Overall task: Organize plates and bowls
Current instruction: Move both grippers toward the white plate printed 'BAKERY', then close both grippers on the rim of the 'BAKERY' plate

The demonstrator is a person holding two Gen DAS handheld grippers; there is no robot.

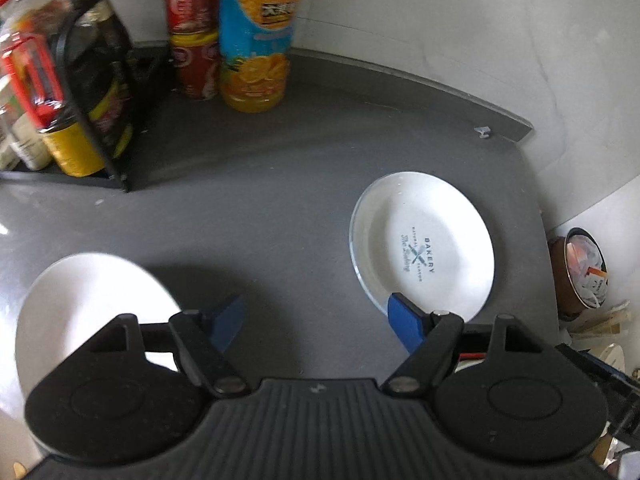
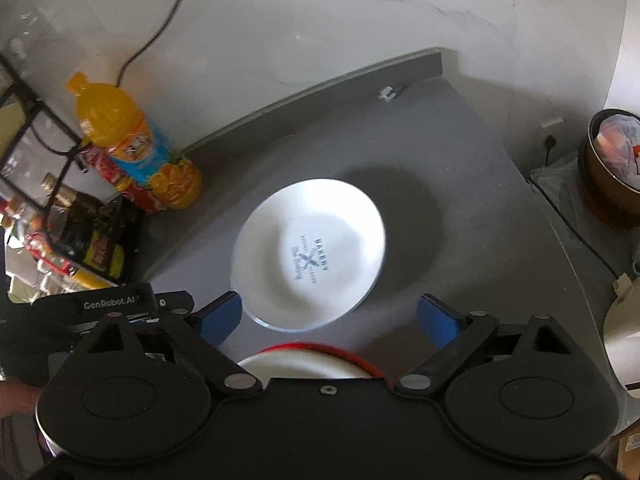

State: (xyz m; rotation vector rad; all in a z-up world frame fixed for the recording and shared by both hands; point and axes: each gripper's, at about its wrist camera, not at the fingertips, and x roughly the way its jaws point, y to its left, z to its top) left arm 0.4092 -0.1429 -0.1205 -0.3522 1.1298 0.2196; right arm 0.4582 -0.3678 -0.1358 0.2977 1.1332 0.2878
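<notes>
Red-rimmed dish (image 2: 320,356): mostly hidden behind right gripper body.
Plain white plate (image 1: 92,304): near part covered by left gripper body.

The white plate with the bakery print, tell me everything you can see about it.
The bakery plate is round, white and glossy, ceramic by its look, with a shallow well and a broad raised rim. A blue-grey logo reading BAKERY over crossed utensils sits in its centre. It lies flat and right side up, empty, on the grey countertop near the back corner. Nothing touches it; in the right wrist view it lies just ahead of the right gripper, whose jaws are open.
</notes>
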